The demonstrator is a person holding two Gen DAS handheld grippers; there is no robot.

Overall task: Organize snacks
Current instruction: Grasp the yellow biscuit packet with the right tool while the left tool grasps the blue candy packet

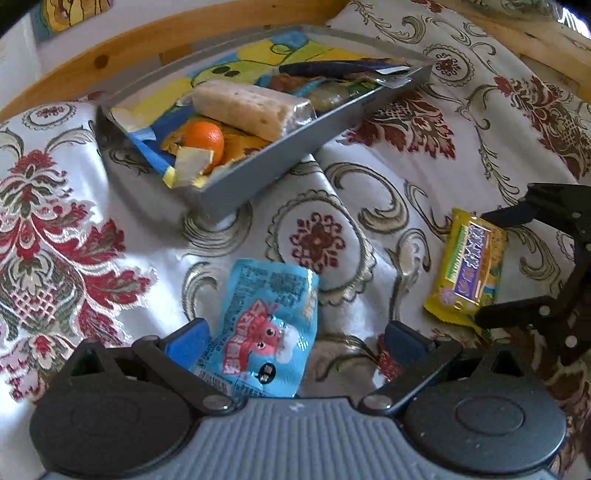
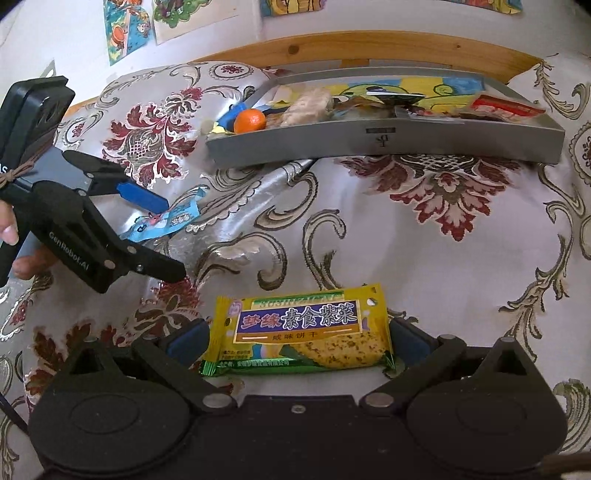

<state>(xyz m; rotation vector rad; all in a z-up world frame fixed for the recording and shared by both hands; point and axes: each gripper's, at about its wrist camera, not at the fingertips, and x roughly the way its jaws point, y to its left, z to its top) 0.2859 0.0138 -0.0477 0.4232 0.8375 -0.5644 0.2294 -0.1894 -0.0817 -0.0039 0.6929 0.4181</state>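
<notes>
1. Snacks: blue packet [image 1: 267, 328] between left gripper [image 1: 295, 339] fingers, spread wide, nothing gripped.
2. Yellow biscuit pack [image 2: 299, 328] between parted right gripper [image 2: 297, 341] fingers, on cloth.
3. Grey tray [image 2: 369, 142] beyond holds orange [image 2: 250, 120].

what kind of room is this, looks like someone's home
Probably a bedroom at home: the snacks lie on a floral bedspread edged by a wooden bed frame, with children's drawings taped to the wall.

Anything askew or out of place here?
Two snacks lie loose on the cloth outside the grey tray: the blue packet, crumpled between the open left gripper's fingers, and the yellow biscuit pack, flat between the open right gripper's fingers. Nothing spilled.
</notes>
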